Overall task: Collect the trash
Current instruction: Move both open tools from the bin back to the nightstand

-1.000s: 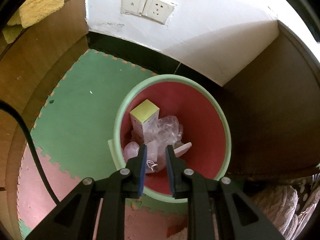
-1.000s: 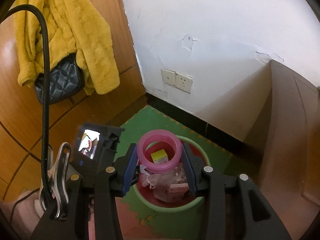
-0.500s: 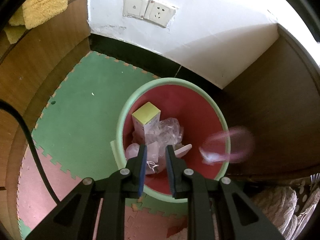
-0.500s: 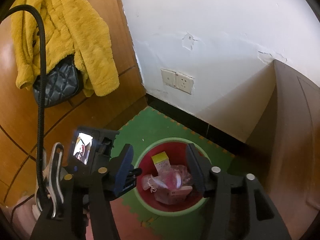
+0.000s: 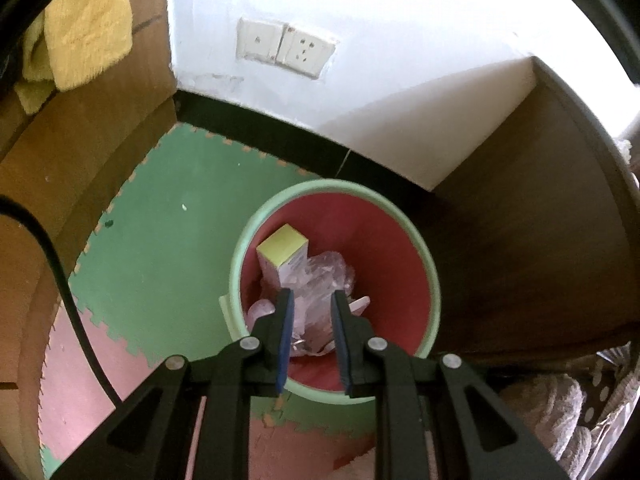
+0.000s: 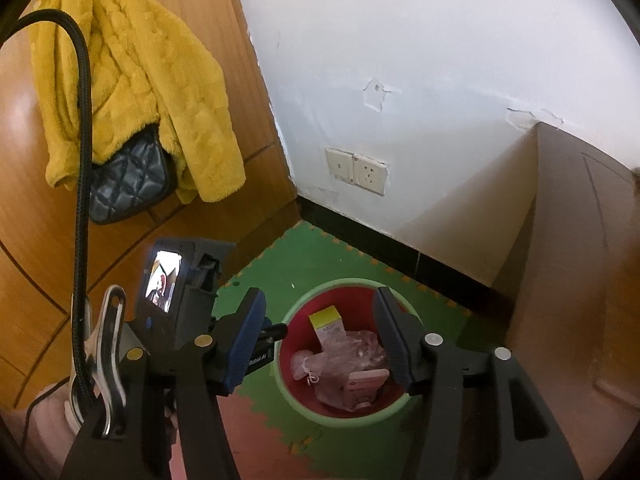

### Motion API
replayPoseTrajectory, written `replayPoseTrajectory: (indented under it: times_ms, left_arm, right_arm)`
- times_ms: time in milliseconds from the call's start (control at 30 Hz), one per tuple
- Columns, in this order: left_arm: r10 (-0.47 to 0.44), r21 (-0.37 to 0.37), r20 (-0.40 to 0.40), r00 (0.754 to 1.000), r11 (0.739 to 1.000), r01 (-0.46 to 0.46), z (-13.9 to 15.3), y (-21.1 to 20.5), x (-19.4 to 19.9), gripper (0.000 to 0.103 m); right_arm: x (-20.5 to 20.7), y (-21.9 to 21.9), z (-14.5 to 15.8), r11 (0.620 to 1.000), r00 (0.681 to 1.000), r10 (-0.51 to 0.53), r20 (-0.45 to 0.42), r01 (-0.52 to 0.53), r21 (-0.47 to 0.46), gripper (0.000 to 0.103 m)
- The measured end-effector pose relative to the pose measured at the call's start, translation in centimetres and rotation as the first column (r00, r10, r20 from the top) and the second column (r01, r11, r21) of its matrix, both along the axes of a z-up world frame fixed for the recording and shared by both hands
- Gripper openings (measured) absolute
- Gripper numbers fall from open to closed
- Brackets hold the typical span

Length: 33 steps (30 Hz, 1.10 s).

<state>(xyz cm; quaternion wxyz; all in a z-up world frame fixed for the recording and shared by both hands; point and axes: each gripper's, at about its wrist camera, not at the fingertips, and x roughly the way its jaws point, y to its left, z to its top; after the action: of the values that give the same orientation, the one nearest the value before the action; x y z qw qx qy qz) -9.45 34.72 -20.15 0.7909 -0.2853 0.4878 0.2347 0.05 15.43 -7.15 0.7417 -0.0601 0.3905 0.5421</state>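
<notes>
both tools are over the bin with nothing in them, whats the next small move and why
Probably pull the right tool back from the bin to look for more trash. It stands open and empty above the rim, the box and plastic wrap already lie inside, and the left tool holds nothing either.

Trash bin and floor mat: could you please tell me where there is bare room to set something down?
Bare: the green foam mat between the trash bin and the wooden door. Inside the bin, the right side is free; the left holds a yellow-topped box and crumpled plastic.
</notes>
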Motion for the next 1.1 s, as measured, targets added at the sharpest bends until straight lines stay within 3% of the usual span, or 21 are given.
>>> replayPoseTrajectory:
  times_ms: [300, 633, 1100]
  left_arm:
    - [-0.070, 0.061, 0.077, 0.995, 0.996, 0.065, 4.8, -2.0, 1.4, 0.019]
    - [-0.173, 0.115, 0.138, 0.975, 0.981, 0.158, 9.4, -4.8, 4.2, 0.019]
    - [-0.337, 0.179, 0.201, 0.920, 0.936, 0.304, 14.2, -10.7, 9.1, 0.019]
  right_arm:
    - [0.8, -3.2, 1.8, 0.997, 0.998, -0.052, -0.019, 0.053, 0.064, 0.057]
    - [2.9, -8.1, 3.0, 0.978, 0.983, -0.179, -0.026, 0.181, 0.102, 0.057]
    - [5.8, -15.2, 4.3, 0.922, 0.932, -0.362, -0.011, 0.360, 0.142, 0.057]
